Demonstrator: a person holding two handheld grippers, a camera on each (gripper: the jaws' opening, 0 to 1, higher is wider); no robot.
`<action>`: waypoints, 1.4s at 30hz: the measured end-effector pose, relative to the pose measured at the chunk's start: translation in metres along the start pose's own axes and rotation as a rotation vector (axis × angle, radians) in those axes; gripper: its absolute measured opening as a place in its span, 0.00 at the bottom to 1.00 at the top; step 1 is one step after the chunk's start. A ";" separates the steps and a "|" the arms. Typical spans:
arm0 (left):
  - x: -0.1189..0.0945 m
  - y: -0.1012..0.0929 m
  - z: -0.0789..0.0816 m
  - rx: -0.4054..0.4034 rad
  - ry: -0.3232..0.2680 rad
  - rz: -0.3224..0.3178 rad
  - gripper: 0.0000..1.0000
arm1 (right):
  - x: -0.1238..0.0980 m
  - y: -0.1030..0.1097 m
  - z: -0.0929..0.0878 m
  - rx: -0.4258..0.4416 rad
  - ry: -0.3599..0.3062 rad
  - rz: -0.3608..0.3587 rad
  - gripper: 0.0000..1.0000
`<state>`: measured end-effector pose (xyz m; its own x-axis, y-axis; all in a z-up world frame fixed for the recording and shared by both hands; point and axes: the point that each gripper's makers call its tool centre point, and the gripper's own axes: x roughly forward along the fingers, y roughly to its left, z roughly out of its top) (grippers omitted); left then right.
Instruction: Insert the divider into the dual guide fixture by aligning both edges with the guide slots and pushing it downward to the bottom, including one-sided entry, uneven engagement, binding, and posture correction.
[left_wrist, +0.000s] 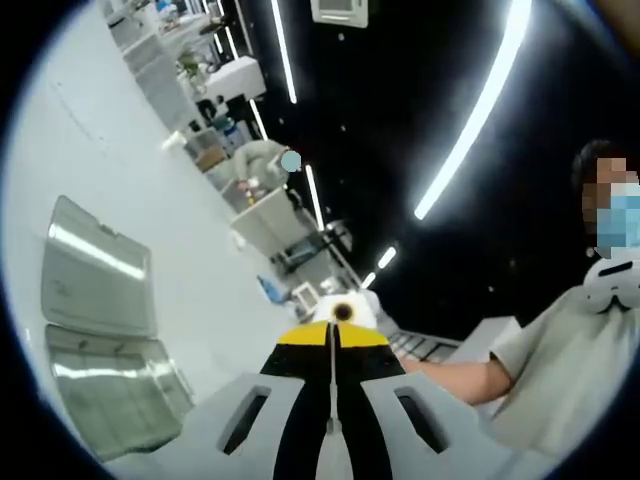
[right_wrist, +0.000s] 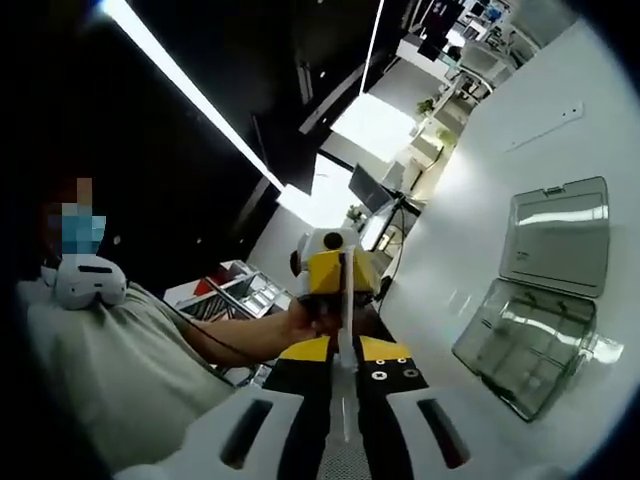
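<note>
In the left gripper view my left gripper (left_wrist: 332, 335) rises from the bottom with black jaws and yellow tips pressed together, only a thin pale seam between them. Just beyond its tips is the nose of the right gripper (left_wrist: 343, 312), pointing back at it. In the right gripper view my right gripper (right_wrist: 345, 350) is shut the same way. The left gripper (right_wrist: 335, 272), yellow and white, faces it tip to tip, with a hand (right_wrist: 300, 318) around it. I cannot make out anything held between either pair of jaws.
An open clear plastic case (left_wrist: 95, 330) (right_wrist: 545, 300) lies on a white surface (left_wrist: 200, 270). A person in a grey shirt (left_wrist: 560, 370) (right_wrist: 110, 370) stands close behind the grippers. Long ceiling lights (left_wrist: 480, 110) and distant benches (left_wrist: 215, 80) fill the background.
</note>
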<state>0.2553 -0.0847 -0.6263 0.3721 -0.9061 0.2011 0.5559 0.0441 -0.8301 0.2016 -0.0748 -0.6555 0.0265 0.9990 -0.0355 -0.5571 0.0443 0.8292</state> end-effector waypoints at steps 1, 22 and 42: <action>0.000 0.000 0.001 0.003 -0.002 0.001 0.00 | 0.000 0.000 0.001 0.011 -0.005 0.002 0.01; -0.003 -0.004 0.005 -0.089 -0.019 -0.044 0.00 | 0.004 0.011 0.004 0.087 -0.003 0.011 0.00; -0.029 0.019 0.005 0.083 -0.003 0.131 0.11 | -0.006 0.002 0.018 0.117 0.018 -0.166 0.00</action>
<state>0.2590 -0.0556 -0.6450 0.4472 -0.8893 0.0956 0.5620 0.1962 -0.8036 0.2155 -0.0812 -0.6436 0.0945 0.9778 -0.1869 -0.4459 0.2094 0.8703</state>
